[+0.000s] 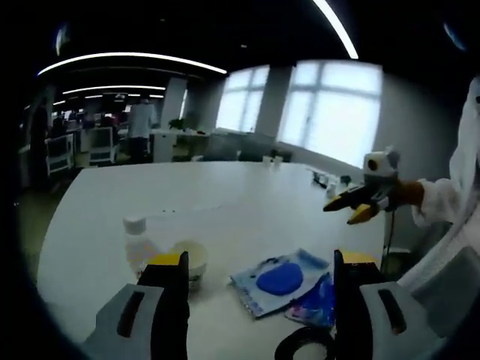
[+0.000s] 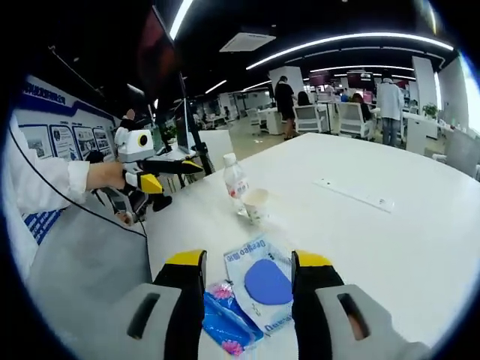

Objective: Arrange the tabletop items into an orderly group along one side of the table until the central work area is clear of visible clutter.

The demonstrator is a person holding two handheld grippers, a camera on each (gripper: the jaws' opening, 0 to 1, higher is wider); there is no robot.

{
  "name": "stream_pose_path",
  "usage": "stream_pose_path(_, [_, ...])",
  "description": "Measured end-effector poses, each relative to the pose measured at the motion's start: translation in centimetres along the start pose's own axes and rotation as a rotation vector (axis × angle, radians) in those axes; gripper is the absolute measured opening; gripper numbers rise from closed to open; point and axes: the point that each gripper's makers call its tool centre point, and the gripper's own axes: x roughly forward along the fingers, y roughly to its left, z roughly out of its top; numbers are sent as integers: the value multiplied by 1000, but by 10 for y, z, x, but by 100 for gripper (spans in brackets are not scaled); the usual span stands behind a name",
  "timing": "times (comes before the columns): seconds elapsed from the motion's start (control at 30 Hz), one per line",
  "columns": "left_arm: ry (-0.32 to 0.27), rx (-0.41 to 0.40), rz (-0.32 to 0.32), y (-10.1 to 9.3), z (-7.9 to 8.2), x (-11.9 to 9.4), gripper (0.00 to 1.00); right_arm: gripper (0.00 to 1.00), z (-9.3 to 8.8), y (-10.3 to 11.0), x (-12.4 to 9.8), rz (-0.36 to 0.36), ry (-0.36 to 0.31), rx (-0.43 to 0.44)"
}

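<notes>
**Both tongs open above the packets at the desk edge**

In the left gripper view we see our left tongs [image 1: 259, 300] with jaws spread wide and nothing between them but air. Just beyond the gap lies a white packet with a blue disc [image 1: 279, 280], and touching it on the side of the right-hand jaw is a blue and pink wrapper [image 1: 315, 304]. A dark ring-shaped thing [image 1: 304, 346] sits low by that same jaw; we cannot tell what it is. Past the tip of the left-hand jaw stand a paper cup [image 1: 190, 259] and, just beside it, a clear bottle with a white cap [image 1: 138, 241]. The white desk [image 1: 225, 195] stretches away behind them. Off to the right, well apart from these things, the right tongs [image 1: 343, 211] hover in a hand with a white sleeve, the jaws slightly parted and empty.

In the right gripper view our right tongs [image 2: 247, 262] are likewise wide open and hold nothing. The same white packet [image 2: 262, 281] lies straight ahead between the jaws, printed lettering now readable as a brand line, and the wrapper [image 2: 225, 319] lies against the left-hand jaw. Farther ahead stand the cup [image 2: 256, 204] and the bottle [image 2: 235, 178], touching or nearly so. This view alone shows a flat white strip [image 2: 352, 194] on the desk [image 2: 405, 225] to the right, and the left tongs [image 2: 184, 166] held out at the left.
</notes>
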Motion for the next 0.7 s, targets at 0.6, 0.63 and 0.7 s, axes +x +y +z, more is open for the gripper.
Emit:
stream_pose_path(0.6, [33, -45, -16, -8, -20, 23, 74, 42, -20, -6, 2, -24, 25, 40])
stream_pose_path(0.63, [38, -47, -18, -8, -22, 25, 74, 42, -22, -7, 2, -28, 29, 43])
stream_pose_path(0.7, [56, -51, -17, -8, -30, 28, 74, 42, -26, -10, 1, -36, 31, 56])
